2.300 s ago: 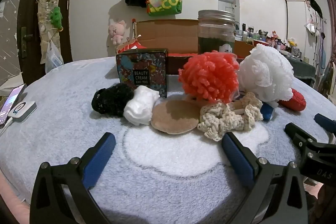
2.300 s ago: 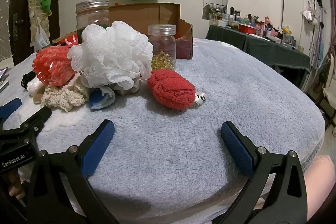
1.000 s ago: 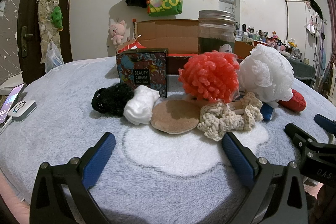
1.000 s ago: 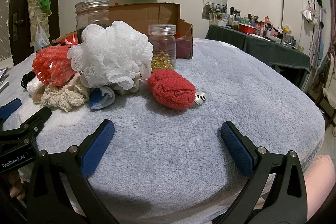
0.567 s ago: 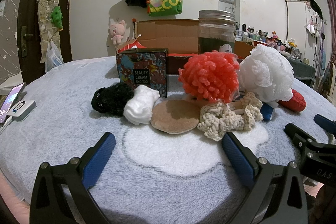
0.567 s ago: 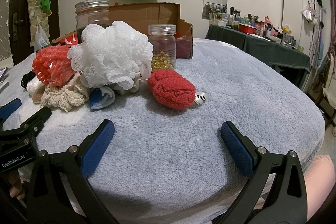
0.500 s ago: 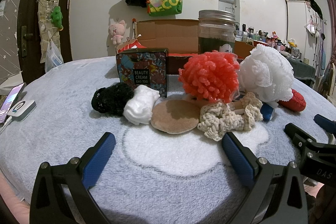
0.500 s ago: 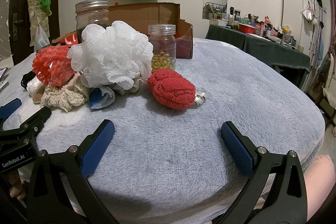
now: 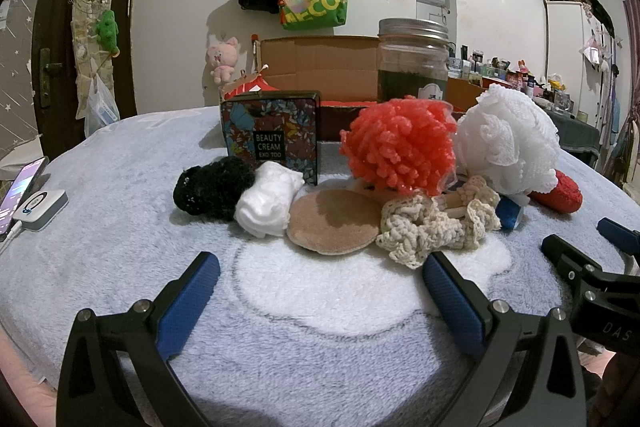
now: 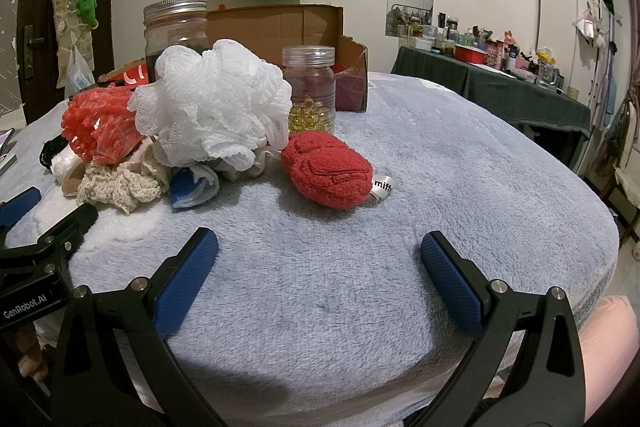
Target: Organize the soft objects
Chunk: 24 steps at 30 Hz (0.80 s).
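Tools (image 9: 320,301) (image 10: 319,267) gape before "BEAUTY CREAM" tin (image 9: 270,135).

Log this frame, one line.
phase: pre-grasp | left tool: open, empty | right tool: open, empty | nearest right: red plush | soft pile untouched

on the blanket (image 9: 120,219) a row of soft things runs left to right: dark scrunchie (image 9: 212,189), rolled cloth (image 9: 268,203) touching it, round pad (image 9: 334,221), crocheted scrunchie (image 9: 432,223). behind these sit two mesh puffs (image 9: 400,147) (image 9: 508,143) side by side. a plush pouch (image 10: 328,169) lies right of the puffs. behind all stand a tin (image 9: 272,139), two jars (image 9: 412,63) (image 10: 310,89) and a cardboard box (image 9: 320,67) (a phone (image 9: 20,187) lies far left).
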Each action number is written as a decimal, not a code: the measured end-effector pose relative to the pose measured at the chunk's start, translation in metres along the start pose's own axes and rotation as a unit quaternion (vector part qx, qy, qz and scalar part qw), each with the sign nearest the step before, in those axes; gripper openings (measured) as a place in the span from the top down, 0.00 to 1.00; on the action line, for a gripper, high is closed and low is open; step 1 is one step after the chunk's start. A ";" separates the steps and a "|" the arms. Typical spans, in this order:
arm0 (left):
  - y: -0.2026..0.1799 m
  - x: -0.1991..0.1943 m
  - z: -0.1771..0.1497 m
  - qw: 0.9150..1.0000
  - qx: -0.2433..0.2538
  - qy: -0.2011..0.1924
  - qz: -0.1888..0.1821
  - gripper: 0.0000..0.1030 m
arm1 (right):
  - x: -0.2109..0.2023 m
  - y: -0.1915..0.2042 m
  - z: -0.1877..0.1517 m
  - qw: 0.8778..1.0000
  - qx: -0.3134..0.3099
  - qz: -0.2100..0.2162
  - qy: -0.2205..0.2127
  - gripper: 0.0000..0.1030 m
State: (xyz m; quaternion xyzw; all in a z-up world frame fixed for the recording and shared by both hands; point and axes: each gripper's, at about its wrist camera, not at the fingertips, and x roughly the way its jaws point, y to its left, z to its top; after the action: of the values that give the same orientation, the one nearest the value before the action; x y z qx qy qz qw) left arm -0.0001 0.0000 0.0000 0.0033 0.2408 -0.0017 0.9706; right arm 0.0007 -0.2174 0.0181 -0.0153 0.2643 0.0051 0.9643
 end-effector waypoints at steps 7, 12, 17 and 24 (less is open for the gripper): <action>0.000 0.000 0.000 1.000 0.000 0.000 0.000 0.00 | 0.000 0.000 0.000 1.000 0.000 0.000 0.000 0.00; -0.001 -0.001 0.001 1.000 0.003 0.003 -0.002 0.00 | 0.000 0.000 0.000 1.000 0.000 0.001 0.001 0.00; -0.003 -0.006 0.011 1.000 0.017 0.005 -0.012 0.00 | 0.001 -0.006 0.007 1.000 0.000 0.017 0.012 0.00; -0.004 -0.018 0.032 0.999 0.025 -0.006 -0.037 0.00 | -0.010 -0.006 0.025 0.999 0.002 0.049 -0.016 0.00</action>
State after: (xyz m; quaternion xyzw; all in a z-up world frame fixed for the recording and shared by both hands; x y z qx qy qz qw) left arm -0.0008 -0.0043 0.0362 0.0184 0.2349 -0.0441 0.9708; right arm 0.0054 -0.2228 0.0450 -0.0005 0.2497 0.0525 0.9669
